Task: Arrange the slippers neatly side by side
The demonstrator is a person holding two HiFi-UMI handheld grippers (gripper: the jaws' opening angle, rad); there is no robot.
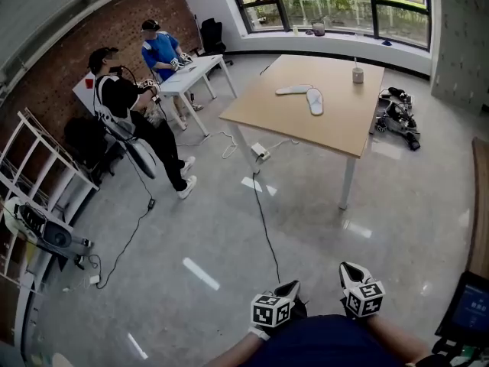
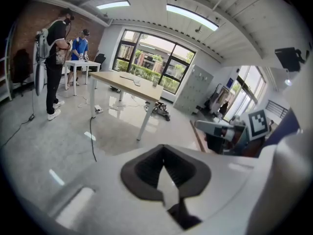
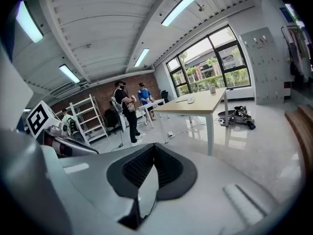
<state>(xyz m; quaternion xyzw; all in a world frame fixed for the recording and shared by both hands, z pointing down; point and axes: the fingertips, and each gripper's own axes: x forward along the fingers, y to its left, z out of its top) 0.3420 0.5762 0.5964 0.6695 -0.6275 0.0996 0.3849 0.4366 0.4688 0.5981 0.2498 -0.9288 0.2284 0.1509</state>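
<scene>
Two white slippers lie on the wooden table (image 1: 344, 125) far ahead of me. One slipper (image 1: 294, 90) lies crosswise and the other slipper (image 1: 315, 102) lies at an angle to it, their near ends close together. My left gripper (image 1: 289, 287) and right gripper (image 1: 350, 269) are held low near my body, several steps short of the table. Each is shut with nothing between its jaws, as the left gripper (image 2: 165, 169) and right gripper (image 3: 153, 168) show in their own views. The slippers (image 3: 189, 100) are tiny in the right gripper view.
A cup (image 1: 357, 74) stands near the table's far edge. A black cable (image 1: 264, 220) runs across the floor from a power strip (image 1: 260, 153). Gear (image 1: 397, 115) is piled right of the table. Two people stand by a white table (image 1: 195, 73) at left, beside a shelf rack (image 1: 38, 167).
</scene>
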